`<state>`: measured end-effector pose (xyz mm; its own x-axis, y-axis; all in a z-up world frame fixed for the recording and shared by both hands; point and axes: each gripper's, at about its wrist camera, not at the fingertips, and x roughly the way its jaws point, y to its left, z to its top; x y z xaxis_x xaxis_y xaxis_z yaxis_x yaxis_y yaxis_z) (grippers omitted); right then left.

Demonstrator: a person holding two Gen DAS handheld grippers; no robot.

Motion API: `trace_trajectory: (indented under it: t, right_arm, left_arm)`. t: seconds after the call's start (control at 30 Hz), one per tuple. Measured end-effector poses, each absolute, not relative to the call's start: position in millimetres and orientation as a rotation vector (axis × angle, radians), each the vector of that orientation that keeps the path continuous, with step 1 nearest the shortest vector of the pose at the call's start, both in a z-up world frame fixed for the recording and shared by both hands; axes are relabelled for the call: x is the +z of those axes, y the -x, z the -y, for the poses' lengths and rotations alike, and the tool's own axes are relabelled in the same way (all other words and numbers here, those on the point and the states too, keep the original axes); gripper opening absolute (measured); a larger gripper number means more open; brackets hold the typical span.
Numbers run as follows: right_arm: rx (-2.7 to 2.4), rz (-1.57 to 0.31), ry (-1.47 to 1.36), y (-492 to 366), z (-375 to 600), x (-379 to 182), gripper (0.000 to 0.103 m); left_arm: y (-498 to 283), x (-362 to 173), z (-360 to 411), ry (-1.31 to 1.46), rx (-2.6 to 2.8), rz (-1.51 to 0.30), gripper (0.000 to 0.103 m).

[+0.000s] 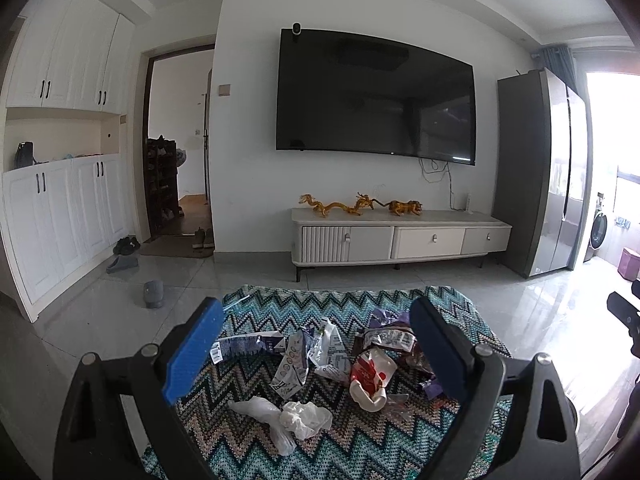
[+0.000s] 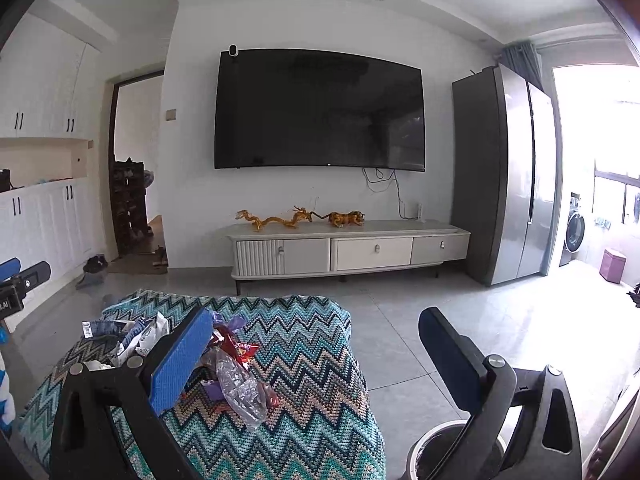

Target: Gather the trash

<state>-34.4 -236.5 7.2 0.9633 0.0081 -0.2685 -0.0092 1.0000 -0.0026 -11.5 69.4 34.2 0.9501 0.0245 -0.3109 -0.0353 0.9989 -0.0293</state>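
A pile of trash lies on a zigzag-patterned cloth (image 1: 360,444): a red and white carton (image 1: 370,372), a crumpled white plastic bag (image 1: 298,420), a blue carton (image 1: 248,346), white wrappers (image 1: 320,348) and a purple wrapper (image 1: 384,318). My left gripper (image 1: 318,344) is open and empty, held above the pile. My right gripper (image 2: 316,356) is open and empty over the cloth's right edge (image 2: 320,380). A clear crinkled wrapper (image 2: 240,388) and a red wrapper (image 2: 236,346) lie beside its left finger. A round bin (image 2: 432,444) sits on the floor under its right finger.
A low TV cabinet (image 1: 400,236) with golden figurines stands against the far wall under a large TV (image 1: 376,96). A grey fridge (image 1: 536,172) is at the right. White cupboards (image 1: 60,216) and slippers (image 1: 154,292) are at the left. Grey tiled floor surrounds the cloth.
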Motion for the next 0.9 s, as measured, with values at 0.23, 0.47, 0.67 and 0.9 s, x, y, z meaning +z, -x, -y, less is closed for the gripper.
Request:
trace_trajectory:
  t: [0.23, 0.47, 0.67, 0.9]
  right_arm:
    - [0.074, -0.359, -0.021, 12.2, 234.6, -9.9, 0.103]
    - [0.212, -0.507, -0.015, -27.3, 217.5, -43.1, 0.092]
    - [0.326, -0.631, 0.008, -63.6, 196.0, -75.5, 0.073]
    - [0.387, -0.771, 0.062, -115.5, 174.0, -118.0, 0.047]
  left_arm:
    - [-8.7, 8.7, -87.0, 0.057, -0.024, -0.422, 0.094]
    - [-44.7, -37.5, -63.4, 0.064, -0.17, -0.599, 0.094]
    - [-88.4, -79.1, -34.6, 0.05, -0.233, -0.737, 0.09]
    - [-133.3, -119.7, -23.6, 0.048, -0.215, -0.877, 0.08]
